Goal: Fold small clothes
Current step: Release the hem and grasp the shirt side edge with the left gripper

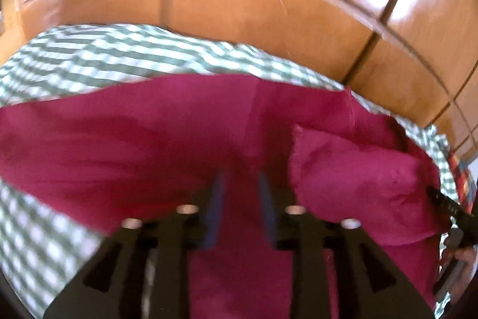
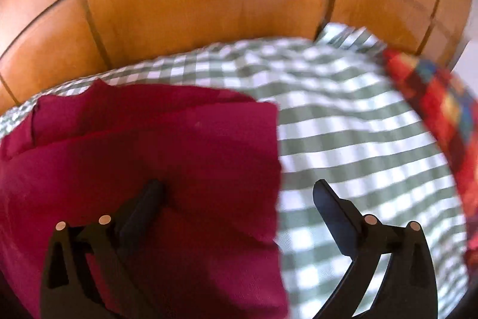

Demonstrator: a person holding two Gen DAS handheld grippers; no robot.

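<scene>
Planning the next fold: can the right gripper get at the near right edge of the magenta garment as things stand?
Probably yes. The right gripper stands wide open astride that edge of the magenta garment, which lies flat on the checked cloth with nothing between.

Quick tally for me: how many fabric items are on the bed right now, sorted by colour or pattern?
Magenta garment: 1
Green-and-white checked cloth underneath: 1
Red multicoloured plaid fabric at the edge: 1
Total: 3

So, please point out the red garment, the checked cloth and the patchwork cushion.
Red garment (image 2: pixel 167 145): right wrist view, its flat folded top.
Checked cloth (image 2: pixel 343 124): right wrist view, bare part beside the garment.
Patchwork cushion (image 2: pixel 433 97): right wrist view, its middle.
</scene>
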